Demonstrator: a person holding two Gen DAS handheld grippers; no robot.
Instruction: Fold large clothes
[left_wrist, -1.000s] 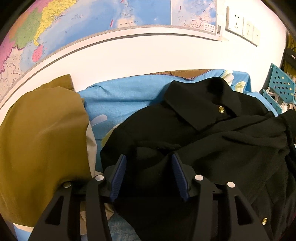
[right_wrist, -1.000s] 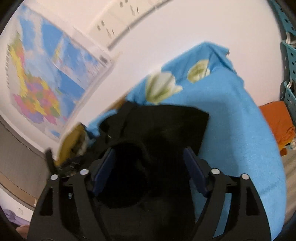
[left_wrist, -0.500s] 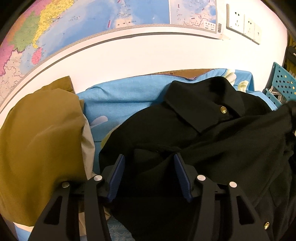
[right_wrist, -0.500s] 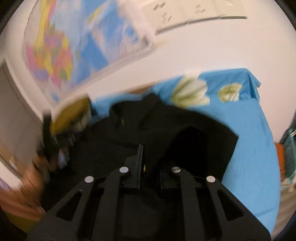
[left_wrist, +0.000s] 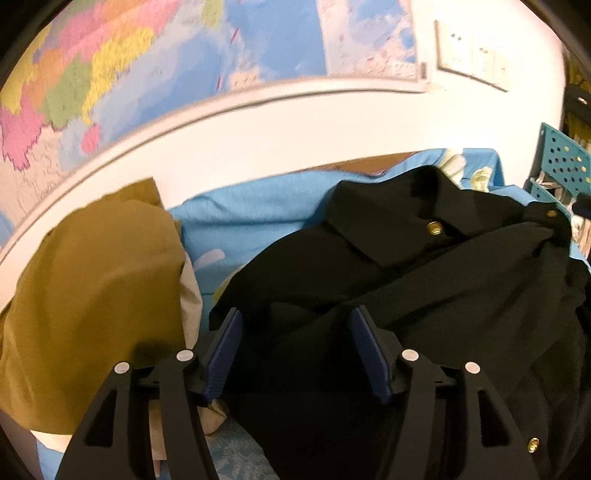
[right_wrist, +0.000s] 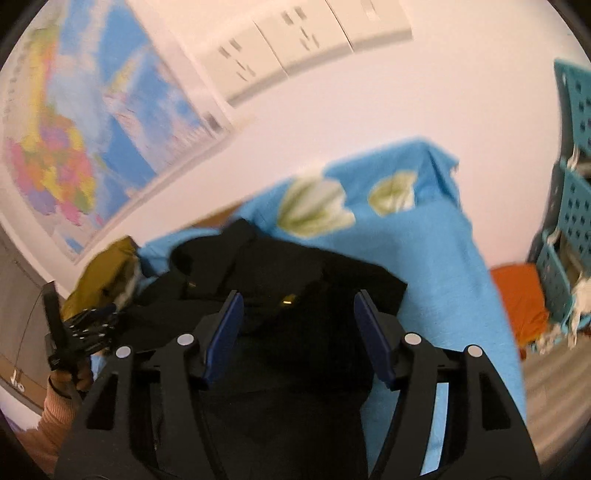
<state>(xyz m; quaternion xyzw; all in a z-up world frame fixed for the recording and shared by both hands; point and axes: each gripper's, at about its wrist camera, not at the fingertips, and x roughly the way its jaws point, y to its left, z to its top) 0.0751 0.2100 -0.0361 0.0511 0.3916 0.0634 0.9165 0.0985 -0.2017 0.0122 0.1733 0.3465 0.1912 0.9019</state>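
1. Black cloth fills the middle of both views: a dark shirt (left_wrist: 424, 280) with brass buttons lies rumpled on a blue flowered sheet (left_wrist: 258, 214) spread over the bench, its collar toward the wall.
2. Left tool (left_wrist: 295, 350) — jaws apart and just been widening — hovers over a raised fold at the shirt's near edge; the fold lies between the blue pads (left_wrist: 225, 354), which do not press on it.
3. Right tool (right_wrist: 297, 332) — jaws likewise apart, having just sprung wider — stands above the shirt's other side, cloth beneath and between its pads (right_wrist: 373, 339) but not pinched.
4. Beside the shirt, at the left, sits an olive-brown garment (left_wrist: 92, 295) in a heap, touching the sheet.
5. A coloured map (left_wrist: 184, 55) and a row of wall sockets (right_wrist: 303, 40) hang on the white wall behind; turquoise perforated baskets (right_wrist: 572, 206) stand at the right, an orange cloth (right_wrist: 517, 299) below them.
6. In the right view, a hand (right_wrist: 74, 369) in a peach sleeve grips the left tool's handle.
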